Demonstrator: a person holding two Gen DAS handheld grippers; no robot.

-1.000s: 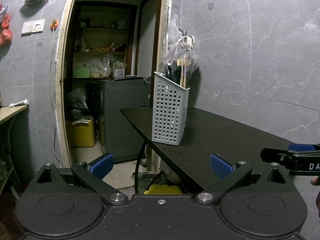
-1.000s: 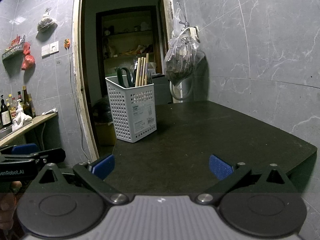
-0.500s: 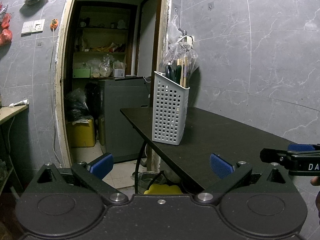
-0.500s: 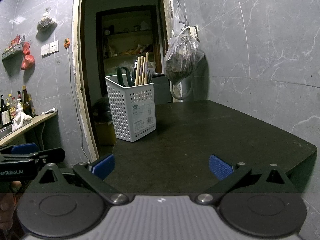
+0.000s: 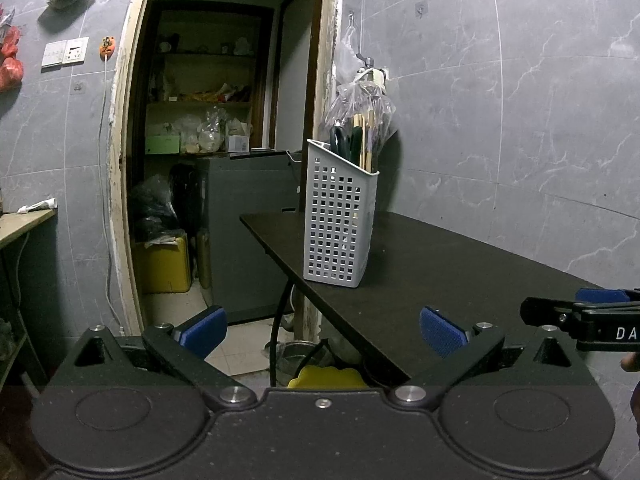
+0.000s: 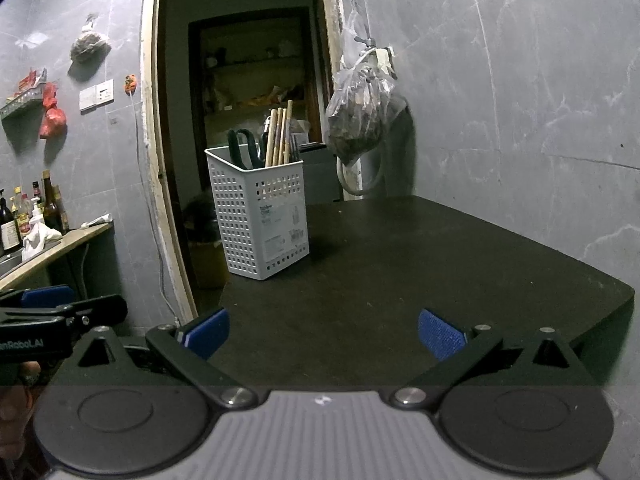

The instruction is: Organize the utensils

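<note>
A white perforated utensil basket [image 5: 339, 224] [image 6: 261, 216] stands upright near the left edge of a dark table [image 5: 440, 264] [image 6: 400, 280]. Wooden chopsticks [image 6: 280, 136] and green-handled scissors [image 6: 240, 146] stick up out of it. My left gripper [image 5: 323, 330] is open, well short of the basket and off the table's near corner, nothing between its blue pads. My right gripper [image 6: 323, 332] is open too, over the table's near part, empty. Each gripper shows at the edge of the other's view.
A plastic bag [image 6: 360, 120] hangs on the grey tiled wall behind the basket. An open doorway [image 5: 216, 160] leads to a storeroom with shelves. A counter with bottles [image 6: 28, 216] stands at the left. A yellow object [image 5: 326, 376] lies below the table.
The views have shifted only slightly; both grippers stay open and nothing on the table has moved.
</note>
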